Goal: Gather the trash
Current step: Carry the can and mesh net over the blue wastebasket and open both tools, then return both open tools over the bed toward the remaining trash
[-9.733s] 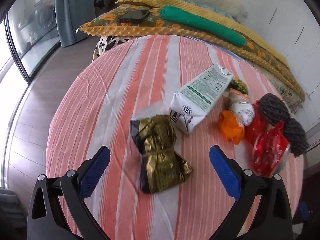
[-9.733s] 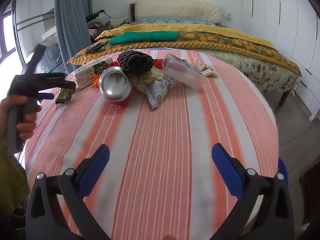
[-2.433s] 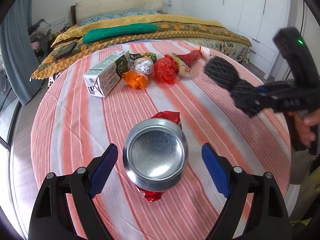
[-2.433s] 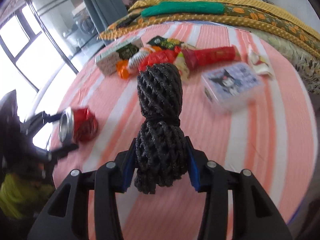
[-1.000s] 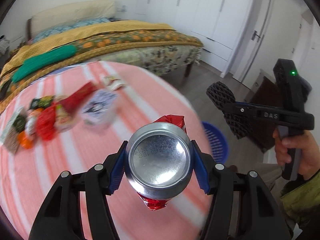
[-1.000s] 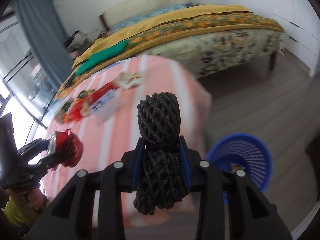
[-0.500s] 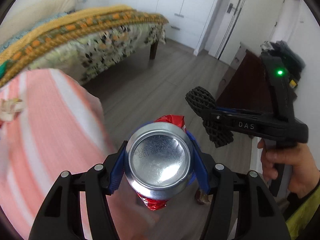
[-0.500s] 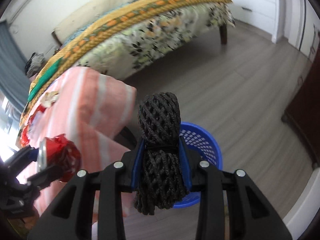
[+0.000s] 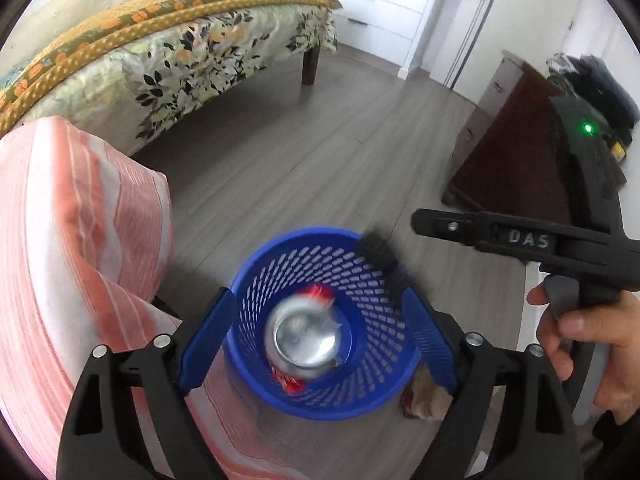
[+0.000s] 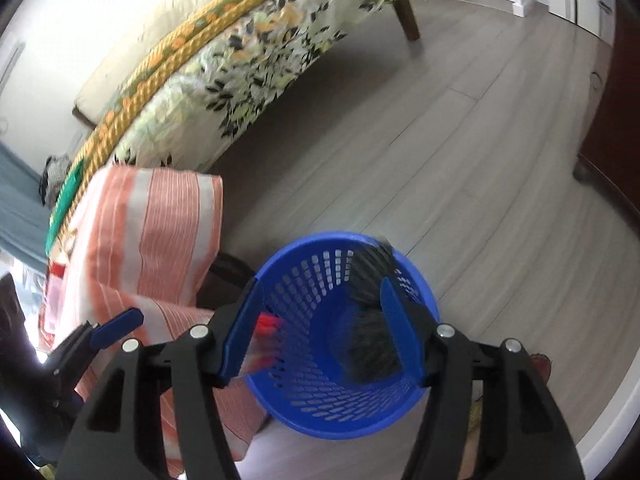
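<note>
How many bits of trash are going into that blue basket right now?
2. A crushed can drops in the middle of the basket; a black mesh bundle falls by its right wall. More may lie hidden underneath.

Beyond your tabletop's striped orange cloth (image 9: 80,240): bed (image 9: 168,52) with leaf-print valance (yellow spread on top), grey plank floor (image 9: 320,152), dark wooden cabinet (image 9: 516,152) at your right.
</note>
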Available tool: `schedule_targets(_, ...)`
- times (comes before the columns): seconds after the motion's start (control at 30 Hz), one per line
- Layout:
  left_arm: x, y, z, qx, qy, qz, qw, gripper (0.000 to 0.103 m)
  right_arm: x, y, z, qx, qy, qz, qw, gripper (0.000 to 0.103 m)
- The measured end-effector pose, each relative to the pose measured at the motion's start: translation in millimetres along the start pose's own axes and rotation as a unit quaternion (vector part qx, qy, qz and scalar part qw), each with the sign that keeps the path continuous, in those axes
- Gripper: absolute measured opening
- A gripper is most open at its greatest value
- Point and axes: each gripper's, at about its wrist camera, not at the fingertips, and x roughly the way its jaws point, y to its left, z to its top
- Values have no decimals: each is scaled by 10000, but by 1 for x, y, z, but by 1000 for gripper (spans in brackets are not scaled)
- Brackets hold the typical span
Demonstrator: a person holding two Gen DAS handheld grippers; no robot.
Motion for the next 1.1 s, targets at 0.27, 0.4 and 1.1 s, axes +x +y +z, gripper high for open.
schedule_targets(0.27,-85,5,-9,13,-806,25,9967,96,-57,34,-6,-423,-897,-262,9947,90)
schedule_targets(0.4,-130,19,-43,28,-981,187,9950,98,-70,73,-25,-867,-1224,-358,9880,91)
schedule_targets(1.1,-260,245,-228,-1502,-584,2288,9600,97,-10,353,-197,-3604,-515,410,9305,91)
